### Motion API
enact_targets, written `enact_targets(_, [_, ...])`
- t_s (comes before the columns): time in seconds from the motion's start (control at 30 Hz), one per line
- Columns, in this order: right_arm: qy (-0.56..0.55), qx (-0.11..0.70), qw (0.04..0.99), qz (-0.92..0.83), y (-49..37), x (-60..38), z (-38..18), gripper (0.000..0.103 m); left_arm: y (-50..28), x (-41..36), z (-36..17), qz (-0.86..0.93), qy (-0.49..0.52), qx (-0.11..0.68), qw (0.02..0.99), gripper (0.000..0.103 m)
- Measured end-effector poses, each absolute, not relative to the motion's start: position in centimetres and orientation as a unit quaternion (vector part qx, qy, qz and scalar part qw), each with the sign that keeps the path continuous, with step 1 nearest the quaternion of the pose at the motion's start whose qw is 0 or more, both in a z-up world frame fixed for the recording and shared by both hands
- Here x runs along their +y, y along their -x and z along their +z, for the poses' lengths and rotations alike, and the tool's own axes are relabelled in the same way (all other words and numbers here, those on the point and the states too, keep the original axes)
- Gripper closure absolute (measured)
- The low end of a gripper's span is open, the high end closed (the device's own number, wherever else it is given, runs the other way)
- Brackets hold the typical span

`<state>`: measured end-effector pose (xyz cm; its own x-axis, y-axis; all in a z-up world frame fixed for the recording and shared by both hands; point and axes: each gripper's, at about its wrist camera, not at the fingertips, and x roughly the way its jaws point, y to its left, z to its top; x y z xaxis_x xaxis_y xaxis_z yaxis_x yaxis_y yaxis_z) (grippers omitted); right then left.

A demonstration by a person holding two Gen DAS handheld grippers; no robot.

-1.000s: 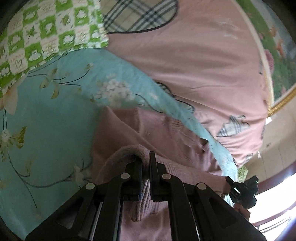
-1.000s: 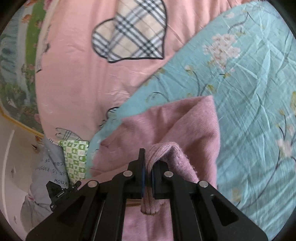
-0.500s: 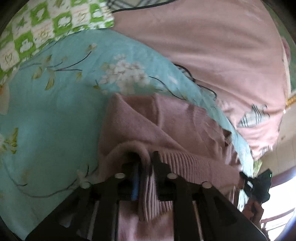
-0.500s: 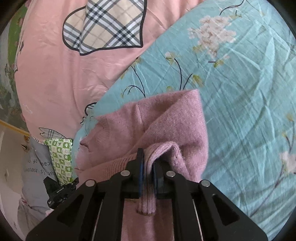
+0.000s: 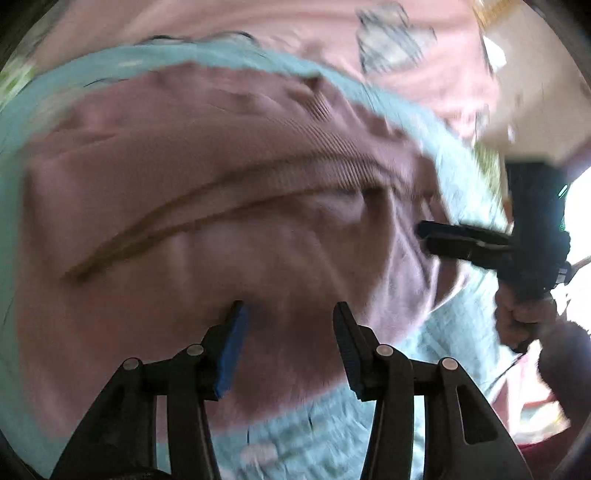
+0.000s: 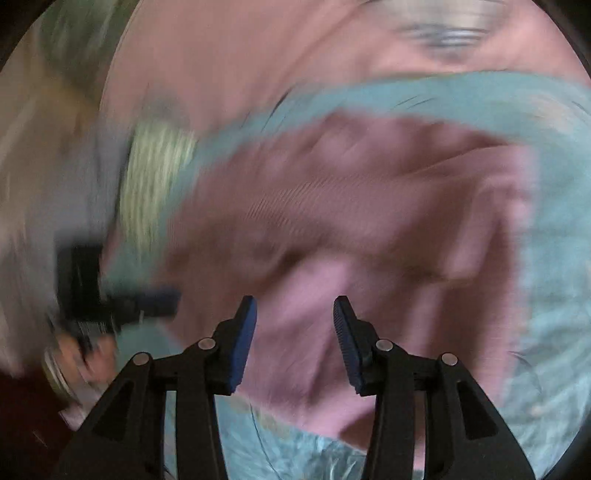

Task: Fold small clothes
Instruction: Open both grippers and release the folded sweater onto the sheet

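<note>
A mauve knitted sweater [image 5: 207, 206] lies folded over on the turquoise floral sheet [image 5: 325, 424]; it also shows in the right wrist view [image 6: 369, 229]. My left gripper [image 5: 288, 314] is open and empty just above the sweater's near part. My right gripper [image 6: 293, 308] is open and empty over the sweater's near edge. The right gripper also appears in the left wrist view [image 5: 424, 236] at the sweater's right side, and the left gripper in the right wrist view [image 6: 170, 299] at its left side. Both views are blurred by motion.
A pink quilt [image 5: 280, 29] with plaid heart patches lies beyond the sheet [image 6: 461, 88]. A green-and-white checked cloth [image 6: 155, 177] sits at the left in the right wrist view. A hand [image 5: 524, 317] holds the right gripper's handle.
Both grippers were shut on the sweater's hem and carried it forward over the garment. Now both have opened and let it go, and the sweater lies folded on the sheet.
</note>
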<state>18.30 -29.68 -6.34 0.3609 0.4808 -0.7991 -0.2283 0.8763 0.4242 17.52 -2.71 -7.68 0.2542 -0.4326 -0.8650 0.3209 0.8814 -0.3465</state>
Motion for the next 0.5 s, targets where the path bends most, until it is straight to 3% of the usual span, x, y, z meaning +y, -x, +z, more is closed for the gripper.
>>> enact_targets(0.17, [-0.021,0.556,0.802,0.218,-23.1,-26.7,-9.1,0.058,-23.7,-4.4,-8.7,-0.225,0.001,0.562,0.796,0.058])
enact_targets(0.2, [-0.013,0.555,0.809,0.196,-24.4,-27.3,-9.3,0.058,-25.7,-3.9,-8.4,-0.214,0.001,0.555,0.804,0.065])
enact_targets(0.23, [-0.019,0.549,0.817,0.175,-25.8,-28.4,-9.3,0.058,-26.9,-3.4,-8.2,-0.207,0.004,0.552,0.808,0.069])
enact_targets(0.4, [-0.122,0.494,0.856,0.087,-31.6,-34.9,-8.2,0.059,-33.2,0.2,-6.2,-0.119,0.070,0.521,0.842,0.069])
enact_targets(0.5, [-0.179,0.470,0.863,0.058,-32.5,-37.0,-7.7,0.059,-35.0,3.5,-4.7,-0.048,0.134,0.491,0.859,0.050])
